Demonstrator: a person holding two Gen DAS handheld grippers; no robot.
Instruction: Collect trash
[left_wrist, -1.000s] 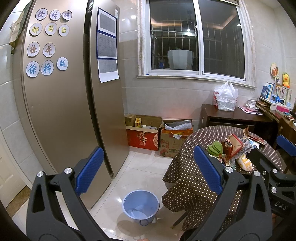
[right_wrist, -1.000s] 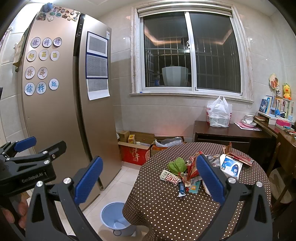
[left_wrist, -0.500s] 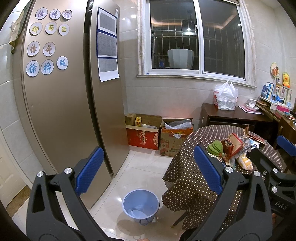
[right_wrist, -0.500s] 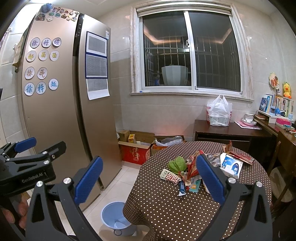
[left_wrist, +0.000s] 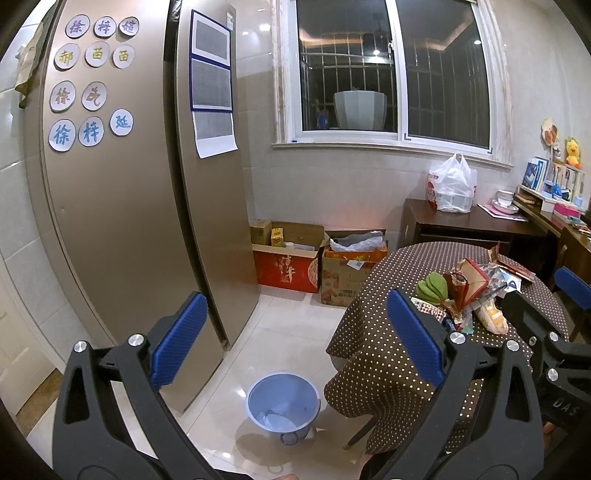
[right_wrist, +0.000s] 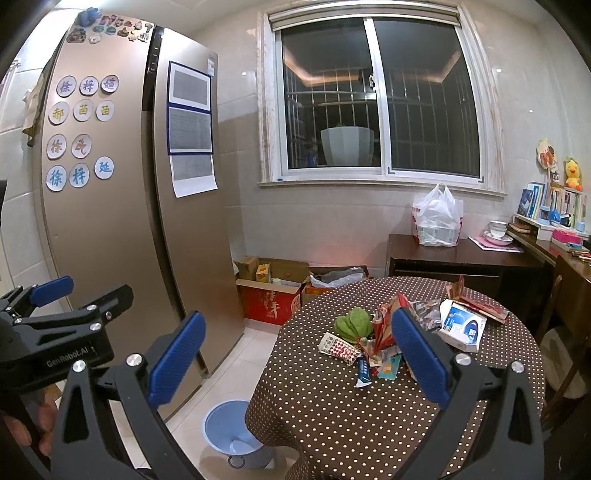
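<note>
Trash pile: a heap of wrappers and packets (right_wrist: 373, 343) lies at the centre of the round tabletop (right_wrist: 332, 413), right of centre in the right wrist view; in the left wrist view the same heap (left_wrist: 469, 295) sits at the right of the frame.
Pieces in the pile: a green bundle (right_wrist: 353, 324) at the left side, a red-and-white wrapper (right_wrist: 339, 348) just in front of it, a small blue tube (right_wrist: 364, 373) nearest the camera, a white-and-blue box (right_wrist: 461, 328) at the right side.
Tabletop cover: brown cloth with white dots, hanging over the edge.
Bin: a light-blue plastic bin (left_wrist: 283, 406) stands on the tiled floor (left_wrist: 288, 325) just beside the cloth's hanging edge, lower centre of the left wrist view; something white lies in its bottom.
Right gripper (right_wrist: 295, 362): blue-padded fingers (right_wrist: 176, 358) spread wide with nothing between them, held above the near edge of the tabletop, apart from the trash.
Left gripper (left_wrist: 299, 343): fingers (left_wrist: 178, 338) likewise spread wide and empty, held over the floor above the bin.
Background: a gold two-door fridge (right_wrist: 122, 221) with round character magnets at the left, cardboard boxes (left_wrist: 306, 258) against the wall under the window (right_wrist: 376, 103), a white plastic bag (right_wrist: 437, 218) on a dark sideboard (right_wrist: 461, 258).
</note>
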